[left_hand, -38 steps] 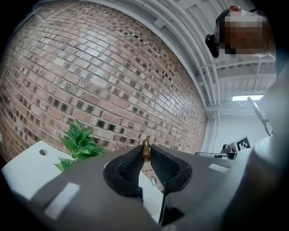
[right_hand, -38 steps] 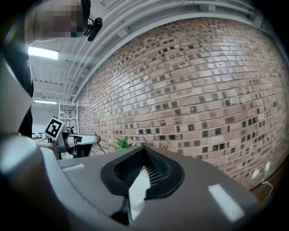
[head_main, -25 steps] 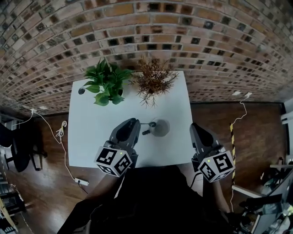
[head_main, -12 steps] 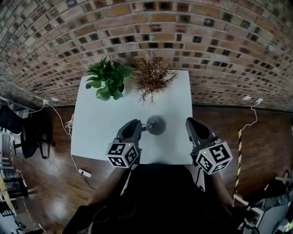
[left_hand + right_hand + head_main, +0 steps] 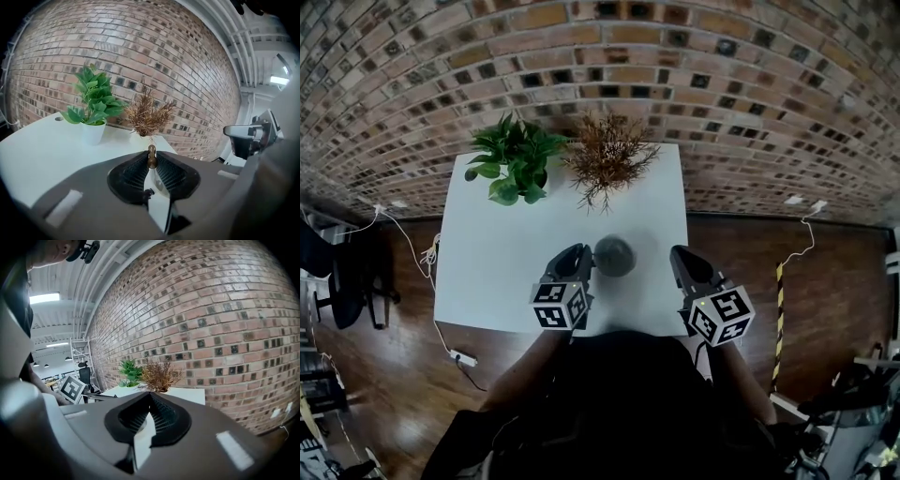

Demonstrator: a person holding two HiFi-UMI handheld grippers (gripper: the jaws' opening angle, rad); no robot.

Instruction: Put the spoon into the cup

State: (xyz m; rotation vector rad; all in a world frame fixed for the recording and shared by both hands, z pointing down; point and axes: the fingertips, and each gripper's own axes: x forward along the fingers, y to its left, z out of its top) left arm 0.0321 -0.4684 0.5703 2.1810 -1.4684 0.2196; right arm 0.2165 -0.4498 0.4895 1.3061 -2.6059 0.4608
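Note:
A grey cup (image 5: 615, 255) stands on the white table (image 5: 497, 272), near its front edge. My left gripper (image 5: 580, 256) has its tips just left of the cup. It is shut on the spoon, whose small bronze handle end (image 5: 152, 157) pokes up between the ribbed pads in the left gripper view. The rest of the spoon is hidden. To the right of the cup and apart from it, my right gripper (image 5: 680, 259) points the same way. Its jaws meet at the tips with nothing between them (image 5: 150, 395).
A green plant in a white pot (image 5: 512, 165) and a dried brown plant (image 5: 607, 159) stand along the table's far edge, against the brick wall. A cable and power strip (image 5: 461, 357) lie on the wooden floor left of the table.
Both grippers have sunk lower towards the table's front edge. The spoon shaft that showed between the left gripper and the cup is now hidden at the gripper's tip.

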